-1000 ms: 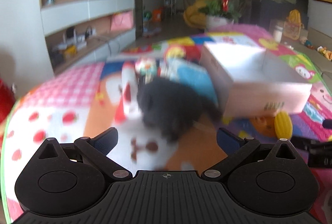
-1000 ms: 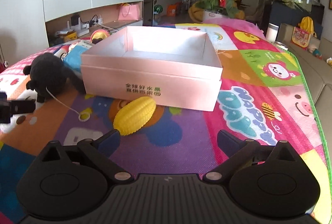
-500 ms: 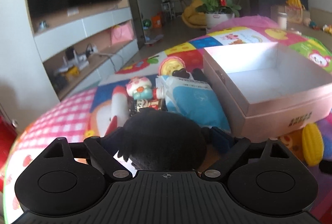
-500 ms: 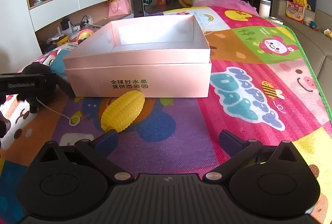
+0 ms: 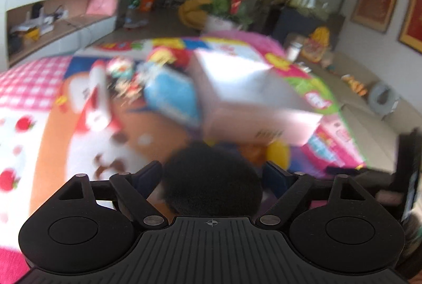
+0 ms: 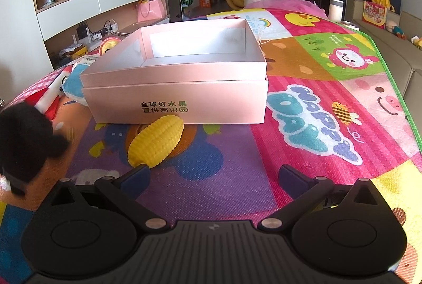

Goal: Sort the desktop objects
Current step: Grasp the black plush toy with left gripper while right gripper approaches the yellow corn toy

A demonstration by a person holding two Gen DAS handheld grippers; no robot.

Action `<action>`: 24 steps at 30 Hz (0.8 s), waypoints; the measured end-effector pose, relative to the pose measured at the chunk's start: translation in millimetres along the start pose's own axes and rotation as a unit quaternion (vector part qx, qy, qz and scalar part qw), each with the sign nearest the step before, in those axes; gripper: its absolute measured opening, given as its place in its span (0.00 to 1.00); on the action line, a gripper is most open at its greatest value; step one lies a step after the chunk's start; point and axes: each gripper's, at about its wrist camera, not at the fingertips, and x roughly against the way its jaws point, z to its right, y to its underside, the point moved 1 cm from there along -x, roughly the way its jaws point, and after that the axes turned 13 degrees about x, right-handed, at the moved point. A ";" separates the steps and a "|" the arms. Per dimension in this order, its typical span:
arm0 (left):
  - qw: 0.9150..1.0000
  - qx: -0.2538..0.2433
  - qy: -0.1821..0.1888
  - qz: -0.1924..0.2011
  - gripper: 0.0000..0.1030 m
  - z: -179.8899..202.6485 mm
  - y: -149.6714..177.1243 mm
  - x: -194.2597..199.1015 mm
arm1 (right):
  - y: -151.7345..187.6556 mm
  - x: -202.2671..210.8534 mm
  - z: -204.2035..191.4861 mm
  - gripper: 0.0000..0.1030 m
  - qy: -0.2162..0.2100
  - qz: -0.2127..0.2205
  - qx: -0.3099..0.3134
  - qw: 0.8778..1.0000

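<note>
My left gripper is shut on a black fluffy plush toy and holds it above the colourful mat; the left wrist view is motion-blurred. The same toy shows at the left edge of the right wrist view. An open pink box stands on the mat, empty inside; it also shows in the left wrist view. A yellow toy corn lies just in front of the box. My right gripper is open and empty, low over the mat just behind the corn.
A blue-and-white pouch, a red-and-white tube and small toys lie left of the box. The mat's green edge borders a beige sofa on the right. Shelves and a TV wall stand at far left.
My left gripper closed on the black plush, lifted it and swung right toward the box. My right gripper moved slightly closer to the corn, still open.
</note>
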 end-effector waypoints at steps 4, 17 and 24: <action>0.999 0.034 -0.012 0.013 0.95 -27.2 -2.7 17.1 | -0.2 -0.1 -1.1 1.00 0.004 -0.002 0.002 1.000; 0.990 0.009 -0.130 0.044 0.98 -68.8 0.8 72.9 | -0.6 -1.0 -5.0 1.00 0.013 -0.009 0.011 1.000; 0.996 0.012 -0.088 0.030 0.98 -52.5 9.5 79.9 | -0.6 0.1 -4.2 1.00 0.009 -0.003 0.009 1.000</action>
